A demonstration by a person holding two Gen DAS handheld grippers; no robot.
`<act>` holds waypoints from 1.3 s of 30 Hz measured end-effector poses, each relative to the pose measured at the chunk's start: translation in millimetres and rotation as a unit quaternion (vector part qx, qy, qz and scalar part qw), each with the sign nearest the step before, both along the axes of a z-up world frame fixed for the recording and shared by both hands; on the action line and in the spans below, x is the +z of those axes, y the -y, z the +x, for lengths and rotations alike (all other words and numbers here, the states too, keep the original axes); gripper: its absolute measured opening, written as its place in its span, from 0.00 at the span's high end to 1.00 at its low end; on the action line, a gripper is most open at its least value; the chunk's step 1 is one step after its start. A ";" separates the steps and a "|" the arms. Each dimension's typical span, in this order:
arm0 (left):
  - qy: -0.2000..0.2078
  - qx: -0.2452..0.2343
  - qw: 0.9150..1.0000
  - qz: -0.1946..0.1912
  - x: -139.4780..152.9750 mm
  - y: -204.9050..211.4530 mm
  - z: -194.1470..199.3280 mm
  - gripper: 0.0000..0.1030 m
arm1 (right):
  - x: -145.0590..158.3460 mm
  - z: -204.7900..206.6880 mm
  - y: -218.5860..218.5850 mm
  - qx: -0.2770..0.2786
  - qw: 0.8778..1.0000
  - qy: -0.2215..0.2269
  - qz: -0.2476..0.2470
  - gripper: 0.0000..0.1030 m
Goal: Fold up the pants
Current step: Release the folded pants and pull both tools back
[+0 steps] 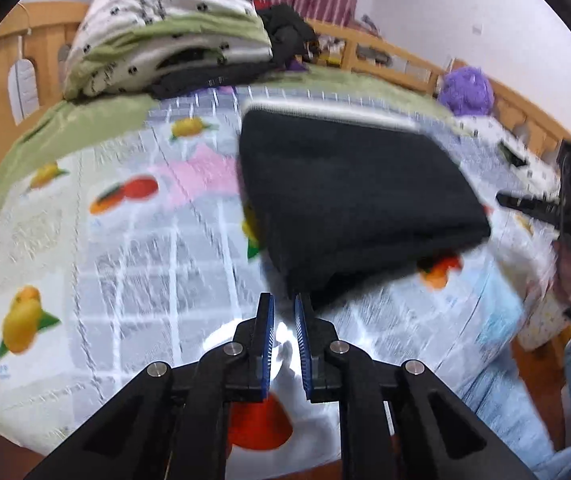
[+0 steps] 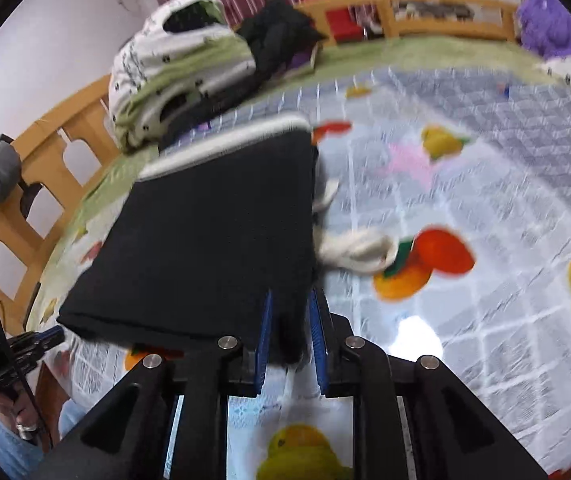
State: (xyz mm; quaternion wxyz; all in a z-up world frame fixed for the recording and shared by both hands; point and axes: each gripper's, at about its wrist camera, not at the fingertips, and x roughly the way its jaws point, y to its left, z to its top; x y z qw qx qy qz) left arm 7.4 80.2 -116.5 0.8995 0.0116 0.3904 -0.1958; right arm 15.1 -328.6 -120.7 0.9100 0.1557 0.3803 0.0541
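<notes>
My right hand-held gripper (image 2: pixel 290 320) clamps the folded black pants (image 2: pixel 205 240) at lower centre; my left hand-held gripper (image 1: pixel 284 320) is together, empty, over the bed (image 1: pixel 125 280).

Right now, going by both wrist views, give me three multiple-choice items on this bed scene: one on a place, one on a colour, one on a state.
1. Where do the folded black fabric pants lie? A. on the fruit-print quilt B. on the floor C. on a chair
2. What colour is the fluffy plush toy? A. red B. purple C. yellow
3. What is between the pads of the right gripper? A. nothing B. a white sock C. black pants cloth

Key: 1 A, quilt shows all round them; 2 B, it is plainly purple; 3 C, dark cloth fills the gap.
</notes>
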 end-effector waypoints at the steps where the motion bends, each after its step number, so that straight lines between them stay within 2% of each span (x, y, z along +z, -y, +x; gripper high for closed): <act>1: 0.005 0.006 1.000 -0.017 9.2 1.7 6.5 0.82 | 3.3 2.8 -2.9 0.001 1.000 0.008 -0.005 0.81; 2: 0.008 0.011 1.000 -0.027 13.6 3.4 12.2 0.79 | 5.0 6.6 -6.0 0.003 1.000 0.012 -0.006 0.81; 5: 0.016 0.012 0.998 -0.055 21.7 21.3 33.1 0.79 | 1.0 20.7 -20.4 0.022 1.000 0.014 -0.003 0.81; 7: 0.004 0.027 0.999 -0.029 9.2 39.2 49.5 0.79 | -15.0 32.5 -30.5 0.027 0.999 -0.010 -0.020 0.81; 9: -0.034 0.053 0.998 0.010 -15.4 51.1 63.2 0.76 | -27.5 33.8 -36.3 0.025 0.999 -0.017 -0.039 0.81; 11: -0.022 0.071 0.997 -0.003 -23.6 49.4 56.7 0.76 | -26.6 29.0 -36.0 0.032 0.998 -0.020 -0.041 0.81; 15: -0.039 0.089 0.995 -0.025 -21.5 42.4 46.8 0.76 | -27.2 20.4 -32.5 0.035 0.998 -0.055 -0.023 0.81; 18: -0.052 0.105 0.992 -0.034 -18.0 41.1 43.8 0.73 | -31.3 8.6 -34.8 0.016 0.998 -0.055 -0.026 0.81; 20: -0.059 0.113 0.991 -0.033 -15.0 43.1 41.5 0.66 | -29.2 1.9 -38.4 0.001 0.998 -0.057 -0.027 0.77; 22: -0.061 0.120 0.991 -0.028 -8.4 46.4 36.1 0.62 | -22.6 -3.7 -43.3 -0.010 0.997 -0.066 -0.035 0.63; 25: -0.050 0.125 0.991 -0.018 7.4 53.0 22.6 0.61 | -2.4 -13.8 -53.6 -0.011 0.996 -0.066 -0.066 0.63; 27: -0.037 0.125 0.991 -0.018 23.0 58.3 10.7 0.53 | 19.7 -23.3 -61.5 -0.017 0.993 -0.057 -0.099 0.60; 29: -0.019 0.125 0.992 -0.014 40.2 62.8 -1.3 0.40 | 42.5 -33.6 -66.4 -0.025 0.992 -0.042 -0.114 0.56; 32: 0.012 0.131 0.991 -0.008 70.0 69.1 -20.3 0.35 | 74.1 -48.7 -68.1 -0.038 0.992 -0.021 -0.115 0.49; 35: 0.029 0.135 0.990 -0.005 95.8 72.5 -33.8 0.30 | 105.8 -68.0 -69.8 -0.063 0.990 0.005 -0.123 0.33; 37: 0.034 0.137 0.990 -0.002 111.7 76.0 -40.1 0.28 | 124.4 -81.4 -70.1 -0.082 0.988 0.028 -0.131 0.17; 39: 0.043 0.145 0.989 0.007 126.1 79.3 -47.0 0.25 | 141.9 -95.6 -71.2 -0.093 0.986 0.047 -0.133 0.11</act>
